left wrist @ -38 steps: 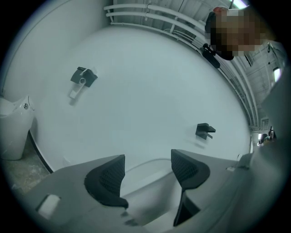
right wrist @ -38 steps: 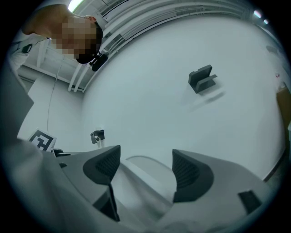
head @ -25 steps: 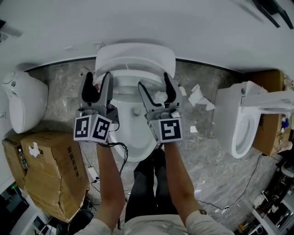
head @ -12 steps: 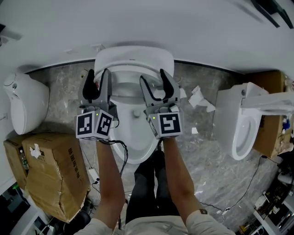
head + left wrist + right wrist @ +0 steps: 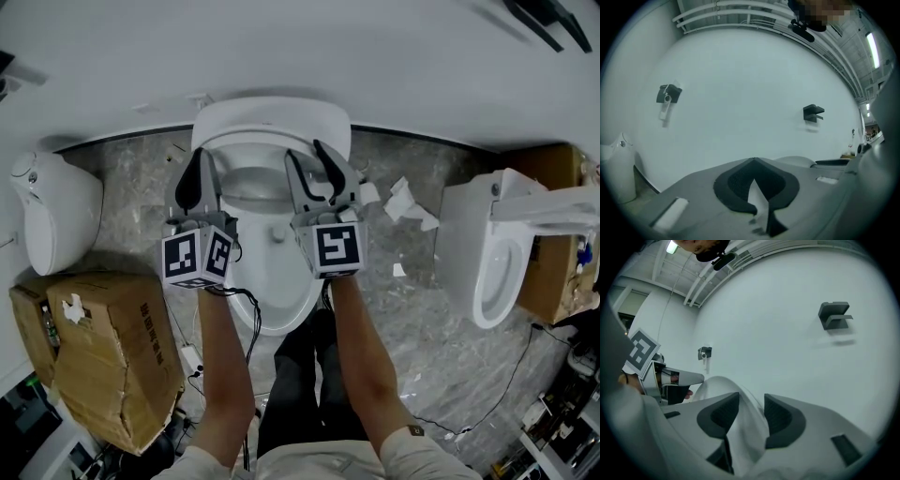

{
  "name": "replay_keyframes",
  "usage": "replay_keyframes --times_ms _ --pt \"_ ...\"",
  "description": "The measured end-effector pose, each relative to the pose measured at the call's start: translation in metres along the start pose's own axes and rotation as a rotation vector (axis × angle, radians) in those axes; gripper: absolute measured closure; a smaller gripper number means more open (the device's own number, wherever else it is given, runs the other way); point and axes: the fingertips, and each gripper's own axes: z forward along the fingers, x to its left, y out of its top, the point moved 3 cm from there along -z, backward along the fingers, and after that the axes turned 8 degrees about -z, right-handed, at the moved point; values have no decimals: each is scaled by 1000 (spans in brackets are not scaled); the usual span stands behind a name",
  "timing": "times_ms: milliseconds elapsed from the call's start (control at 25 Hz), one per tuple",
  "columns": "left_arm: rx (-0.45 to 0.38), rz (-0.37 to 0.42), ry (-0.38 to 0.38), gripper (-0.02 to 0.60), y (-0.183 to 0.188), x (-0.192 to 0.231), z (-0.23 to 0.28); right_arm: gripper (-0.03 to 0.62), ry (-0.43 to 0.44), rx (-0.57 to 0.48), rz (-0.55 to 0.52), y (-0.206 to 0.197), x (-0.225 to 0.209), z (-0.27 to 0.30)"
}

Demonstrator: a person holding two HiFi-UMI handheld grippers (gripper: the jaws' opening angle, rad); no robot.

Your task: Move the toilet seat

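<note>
- Position of toilet seat (image 5: 272,120): stands raised at the back of the bowl (image 5: 272,286), close against the white wall (image 5: 281,47).
- State of right claw (image 5: 306,152): narrow, just closing in. Grips the right edge of the toilet seat. In the right gripper view, presses both dark pads (image 5: 780,416) onto the white curved rim (image 5: 740,437).
- State of left claw (image 5: 201,157): just closed, now fully together, with tips in contact in the left gripper view. Lies at the left edge of the toilet seat in the head view. Shows a white sliver (image 5: 757,201) in the slot behind the tips. Cannot tell whether that is the seat or something beyond, so no hold confirmed.
- Both claws: point roughly level toward the wall, with forearms (image 5: 225,375) reaching in from the bottom of the head view.
- Floor (image 5: 441,347): grey stone. Carries a torn cardboard box (image 5: 103,347) left of the bowl, a second toilet (image 5: 492,253) well apart at the right, and a white rounded fixture (image 5: 56,216) at the far left.
- Also on the floor: paper scraps (image 5: 408,202) just right of the seat, and a black cable (image 5: 255,323) beside the left forearm.
- Wall fitting: dark bracket (image 5: 834,315) high on the wall.
</note>
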Motion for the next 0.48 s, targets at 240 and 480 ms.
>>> replay_keyframes --times_ms 240,480 --pt "14 15 2 594 1 -2 -12 476 -1 7 -45 6 1 -6" --pt "9 26 -14 594 16 -9 -29 597 15 -35 -42 37 6 -21"
